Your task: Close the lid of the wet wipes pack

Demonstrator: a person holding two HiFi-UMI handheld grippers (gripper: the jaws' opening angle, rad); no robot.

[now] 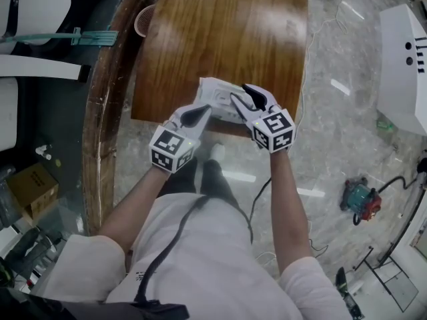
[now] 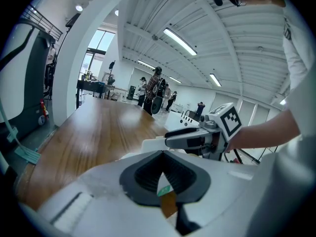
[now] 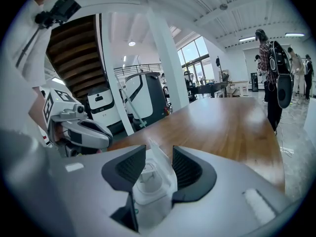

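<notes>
While L hand-held gripper (image 2: 164, 184) pinches wet wipes pack (image 1: 215, 99) edge, R hand-held gripper (image 1: 252, 97) stands wide open round raised lid (image 3: 160, 157).

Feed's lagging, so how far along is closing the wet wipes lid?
Nothing done: the lid stands open on the wet wipes pack. In hand: left hand-held gripper seems to pinch the pack's edge; right hand-held gripper, jaws open, straddles the lid. Remaining: press it shut.

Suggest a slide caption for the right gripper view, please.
Right gripper, jaws apart astride the raised lid of the wet wipes pack at a wooden table, left gripper nearby.
</notes>
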